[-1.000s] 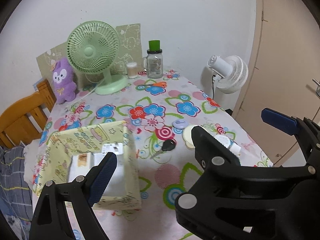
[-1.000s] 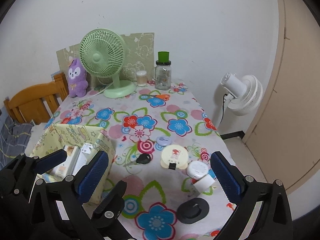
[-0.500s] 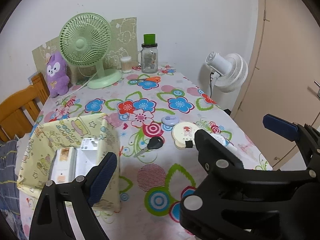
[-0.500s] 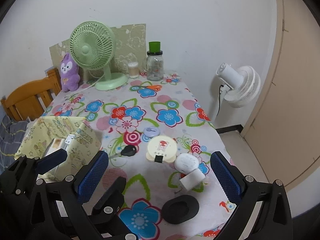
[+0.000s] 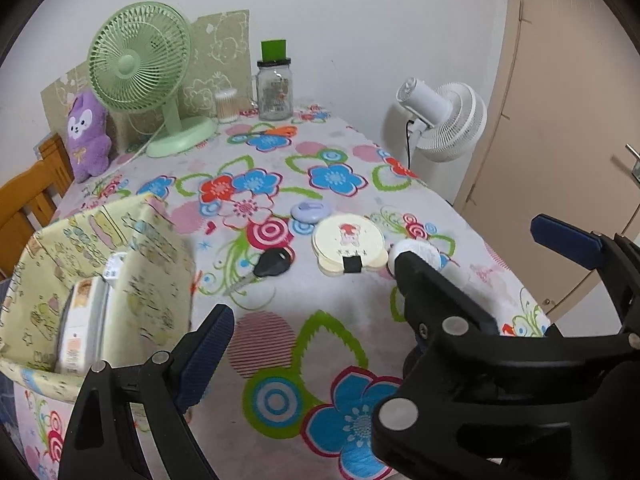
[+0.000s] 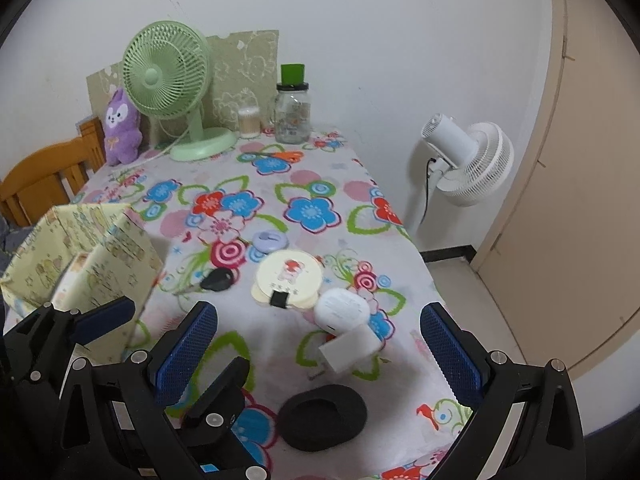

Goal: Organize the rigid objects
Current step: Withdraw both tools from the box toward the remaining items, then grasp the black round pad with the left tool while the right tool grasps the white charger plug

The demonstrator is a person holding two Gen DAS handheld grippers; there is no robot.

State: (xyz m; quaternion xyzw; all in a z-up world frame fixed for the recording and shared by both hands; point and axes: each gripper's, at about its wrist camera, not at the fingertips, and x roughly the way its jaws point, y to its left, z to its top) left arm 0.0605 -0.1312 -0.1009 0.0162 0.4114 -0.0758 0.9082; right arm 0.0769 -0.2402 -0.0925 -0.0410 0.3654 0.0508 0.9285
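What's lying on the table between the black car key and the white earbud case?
The round cream compact with a cartoon print lies between the car key and the earbud case, touching the case; the right wrist view shows it best.

No legible text, labels or numbers anywhere.

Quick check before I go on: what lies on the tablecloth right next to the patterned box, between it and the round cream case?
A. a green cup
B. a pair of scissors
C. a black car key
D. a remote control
C: a black car key lies flat on the tablecloth, between the patterned box and the round cream case, touching neither.
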